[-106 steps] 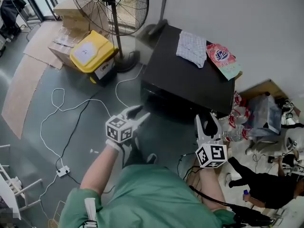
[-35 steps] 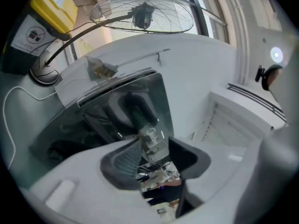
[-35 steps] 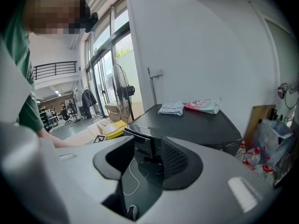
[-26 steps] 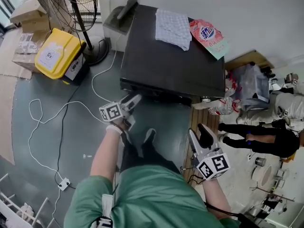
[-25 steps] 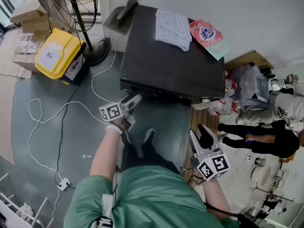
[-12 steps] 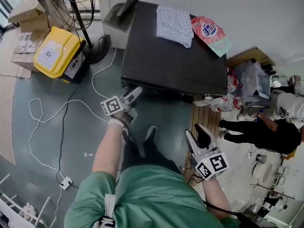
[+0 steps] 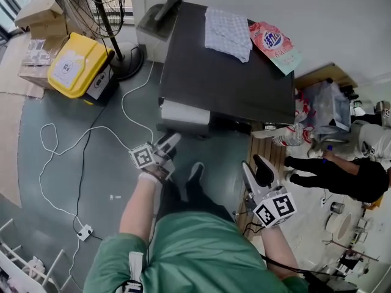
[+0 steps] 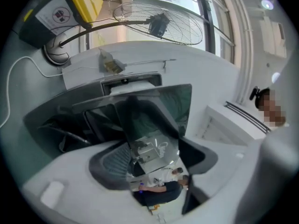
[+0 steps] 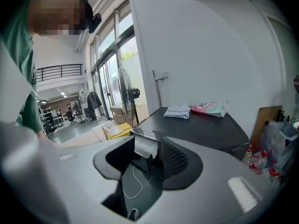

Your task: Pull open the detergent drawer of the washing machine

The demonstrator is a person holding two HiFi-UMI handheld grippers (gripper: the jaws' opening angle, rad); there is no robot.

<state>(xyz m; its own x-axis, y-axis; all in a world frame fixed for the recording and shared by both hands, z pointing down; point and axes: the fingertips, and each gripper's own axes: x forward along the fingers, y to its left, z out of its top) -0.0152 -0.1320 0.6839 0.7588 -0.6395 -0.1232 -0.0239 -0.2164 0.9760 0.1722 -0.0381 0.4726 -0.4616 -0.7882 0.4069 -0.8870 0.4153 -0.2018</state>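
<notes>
The dark-topped washing machine (image 7: 232, 78) stands ahead of me. Its detergent drawer (image 7: 185, 112) sticks out of the front at the left, showing a pale inside. My left gripper (image 7: 173, 140) sits right at the drawer's front end. In the left gripper view the glossy drawer front (image 8: 149, 111) lies between the wide jaws of the left gripper (image 8: 156, 155), which are closing; no pad shows as pressed on it. My right gripper (image 7: 255, 170) hangs open and empty to the right, apart from the machine. In the right gripper view the drawer (image 9: 145, 146) shows beyond the right gripper (image 9: 142, 164).
A folded cloth (image 7: 227, 26) and a pink detergent pouch (image 7: 275, 41) lie on the machine's top. A yellow bin (image 7: 76, 66) and a standing fan (image 7: 104, 11) are at the left. A white cable (image 7: 79, 139) runs over the floor. Bags (image 7: 324, 112) and a crouching person (image 7: 330, 170) are at the right.
The drawer, flush with the machine's front half a second ago, now stands out of it. My left gripper has drawn back toward me with it. The right gripper has stayed put.
</notes>
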